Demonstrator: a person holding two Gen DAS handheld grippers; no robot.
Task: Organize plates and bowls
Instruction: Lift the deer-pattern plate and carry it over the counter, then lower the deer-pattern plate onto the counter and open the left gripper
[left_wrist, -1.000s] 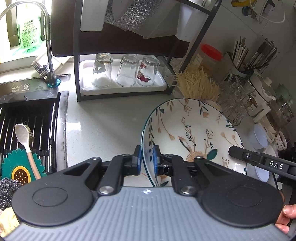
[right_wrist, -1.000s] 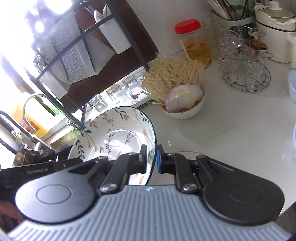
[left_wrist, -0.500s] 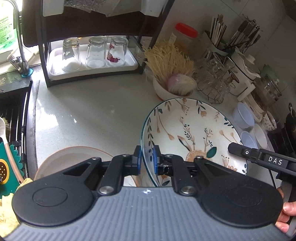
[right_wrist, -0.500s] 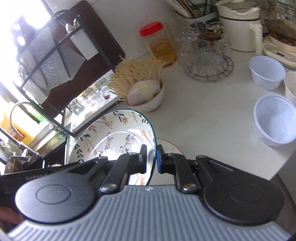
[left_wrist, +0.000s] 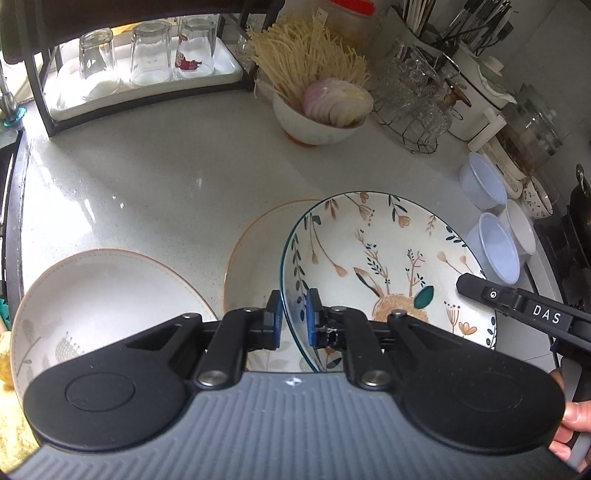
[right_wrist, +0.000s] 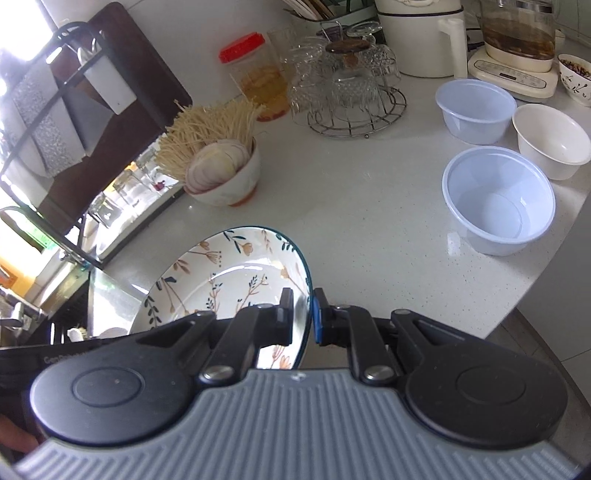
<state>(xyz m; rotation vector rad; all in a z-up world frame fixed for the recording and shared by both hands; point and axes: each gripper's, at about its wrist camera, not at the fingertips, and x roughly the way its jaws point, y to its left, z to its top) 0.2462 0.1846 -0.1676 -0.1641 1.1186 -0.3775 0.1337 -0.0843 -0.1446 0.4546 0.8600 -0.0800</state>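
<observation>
The floral plate (left_wrist: 373, 266) hangs above the worktop (left_wrist: 147, 177), pinched at opposite edges of its rim. The left gripper (left_wrist: 291, 321) is closed on the near rim in the left wrist view, one blue pad inside the dish and one outside; the right gripper (right_wrist: 303, 317) clamps the far rim the same way, as the right wrist view shows. A deep, glazed plate gripped only at one edge would likely tip or slip, so a hold from both sides keeps it level.

Directly beneath it, partly covered, lies a cream plate with an orange rim (left_wrist: 247, 258), and the floral plate appears to be lined up over it, probably to be stacked there. Whether the two already touch I cannot tell. A second cream plate (left_wrist: 99, 291) sits on the worktop to the left, near the first but apart from it.

Further out, a bowl of noodles and sliced onion (left_wrist: 321, 107) stands behind the plates. To the right, well apart from the stack, are two translucent plastic bowls (right_wrist: 498, 201) and a white bowl (right_wrist: 552, 140), seemingly not yet nested. Upturned glasses (left_wrist: 144, 55) rest on a tray at the back.

Lowering evenly will matter: glaze on glaze is slippery, and an off-centre landing could rock.
</observation>
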